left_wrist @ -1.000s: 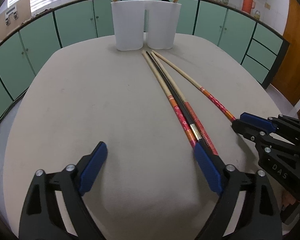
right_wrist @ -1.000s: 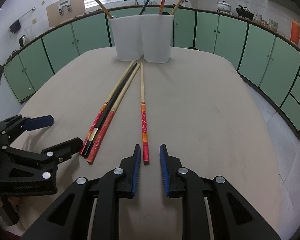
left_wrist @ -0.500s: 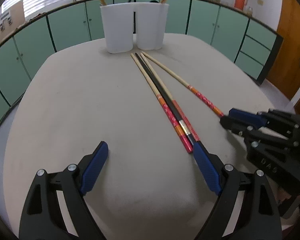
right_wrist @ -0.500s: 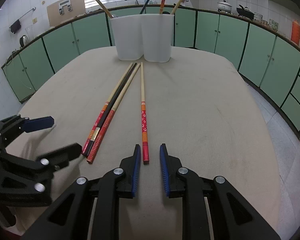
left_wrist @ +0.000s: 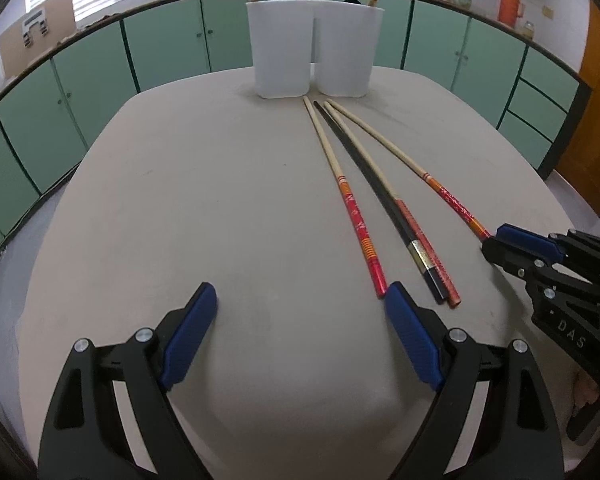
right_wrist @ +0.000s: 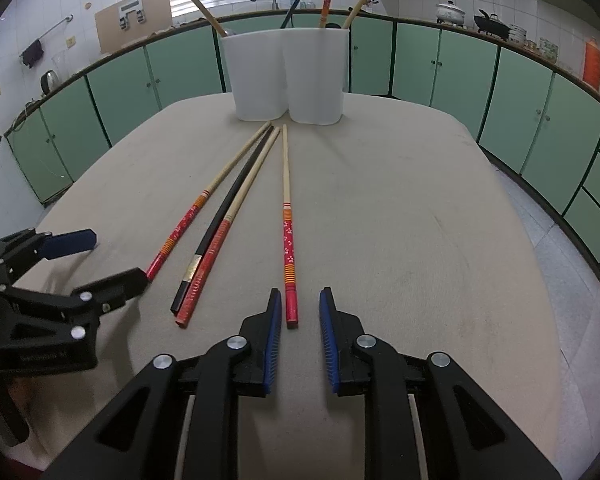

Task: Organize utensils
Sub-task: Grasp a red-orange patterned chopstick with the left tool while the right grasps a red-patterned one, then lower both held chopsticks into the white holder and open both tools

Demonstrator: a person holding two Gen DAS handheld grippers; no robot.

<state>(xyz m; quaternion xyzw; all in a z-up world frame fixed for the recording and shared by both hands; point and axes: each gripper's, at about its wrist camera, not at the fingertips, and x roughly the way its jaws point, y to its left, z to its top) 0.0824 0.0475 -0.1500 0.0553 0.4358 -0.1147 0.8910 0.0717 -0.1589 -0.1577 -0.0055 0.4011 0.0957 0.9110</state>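
Several chopsticks lie on the beige table: a red-ended one [left_wrist: 356, 220] on the left, a black one [left_wrist: 380, 196] beside a red-ended one [left_wrist: 420, 236], and a flowered red one [right_wrist: 288, 240] apart on the right. A white two-cup holder [left_wrist: 312, 54] with several chopsticks stands at the far edge. My left gripper [left_wrist: 300, 320] is open wide, its right finger touching the left chopstick's end. My right gripper [right_wrist: 298, 320] is narrowly open, its fingers on either side of the flowered chopstick's end without pinching it.
The table [left_wrist: 220, 200] has rounded edges. Green cabinets [right_wrist: 460, 68] ring the room, with a sink tap, pots and an orange flask on the counter behind.
The left chopstick has shifted left, away from the black one, pushed by my left gripper's right finger. The left view has swung about. My right gripper has stayed put.
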